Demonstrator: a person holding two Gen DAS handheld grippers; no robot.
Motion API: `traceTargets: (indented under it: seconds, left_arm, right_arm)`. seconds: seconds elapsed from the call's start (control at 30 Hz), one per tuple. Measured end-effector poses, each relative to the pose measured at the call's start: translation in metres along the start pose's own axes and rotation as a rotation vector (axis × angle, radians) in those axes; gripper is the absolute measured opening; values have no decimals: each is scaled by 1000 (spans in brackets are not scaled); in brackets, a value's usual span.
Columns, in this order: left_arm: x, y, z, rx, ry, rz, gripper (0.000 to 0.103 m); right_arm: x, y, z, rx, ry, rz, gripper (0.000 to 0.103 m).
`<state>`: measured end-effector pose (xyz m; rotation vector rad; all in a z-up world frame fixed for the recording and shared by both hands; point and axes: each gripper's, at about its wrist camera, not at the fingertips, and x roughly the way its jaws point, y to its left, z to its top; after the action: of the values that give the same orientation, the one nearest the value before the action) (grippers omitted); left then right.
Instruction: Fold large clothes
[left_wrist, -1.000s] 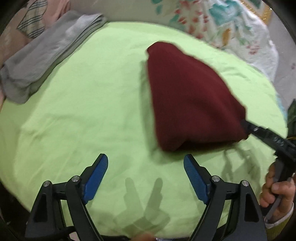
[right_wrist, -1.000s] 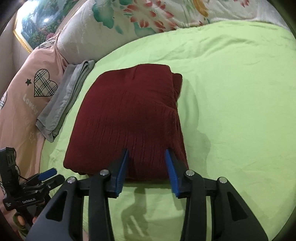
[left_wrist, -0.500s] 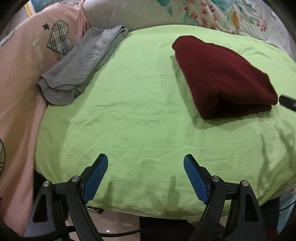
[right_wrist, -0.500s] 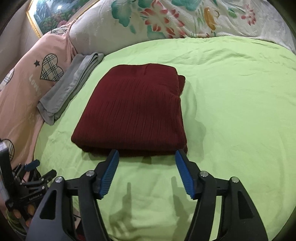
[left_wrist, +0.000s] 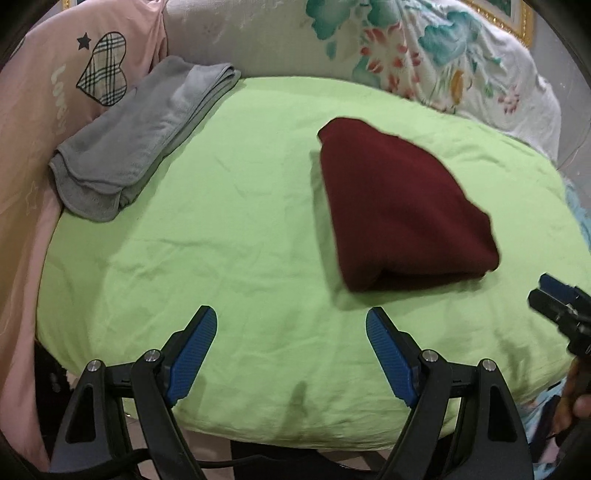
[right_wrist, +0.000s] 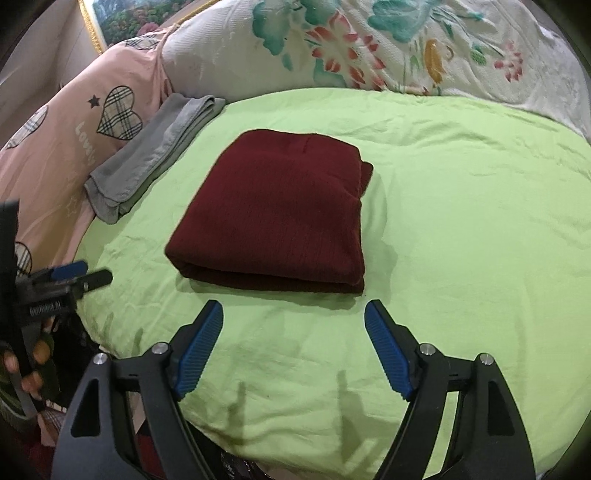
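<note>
I see the maroon garment (right_wrist: 273, 214) folded into a thick, tidy rectangle, ribbed knit on top, its doubled fold edge facing my right camera. It lies flat on the green sheet (right_wrist: 461, 221), near the middle of the bed; in the left view it sits toward two o'clock. A folded grey garment (left_wrist: 136, 136) lies well apart from it at ten o'clock, against the pink heart-print bedding (left_wrist: 44, 92). My right gripper (right_wrist: 293, 332) sits just short of the maroon fold at six o'clock, jaws opening, nothing between them and touching nothing. My left gripper (left_wrist: 291, 339) is spread wide over bare sheet, empty, the maroon bundle off toward one o'clock. A floral quilt (right_wrist: 406, 48) runs along twelve o'clock.
</note>
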<state>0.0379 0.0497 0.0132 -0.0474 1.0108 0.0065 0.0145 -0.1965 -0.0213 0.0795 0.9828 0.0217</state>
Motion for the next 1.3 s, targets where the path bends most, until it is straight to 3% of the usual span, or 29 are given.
traceTargets:
  seconds: [0.13, 0.27, 0.37, 0.67, 0.97, 1.3]
  left_arm:
    - [-15, -2, 6, -13, 6, -7, 84]
    - [-21, -10, 2, 32, -35, 49, 84]
    - [-10, -13, -1, 54, -43, 110, 84]
    - [25, -14, 0, 88, 8, 142, 84]
    - [33, -16, 10, 91, 22, 125, 84]
    - [11, -23, 15, 131, -15, 86, 84]
  right_arm:
    - [-16, 4, 7, -5, -13, 24, 79]
    - [-24, 6, 9, -23, -19, 23, 82]
    - [-13, 2, 6, -28, -8, -4, 82]
    - [22, -4, 2, 40, 39, 25, 82]
    - [32, -3, 9, 21, 66, 24, 82]
    - [18, 10, 23, -58, 70, 38, 82]
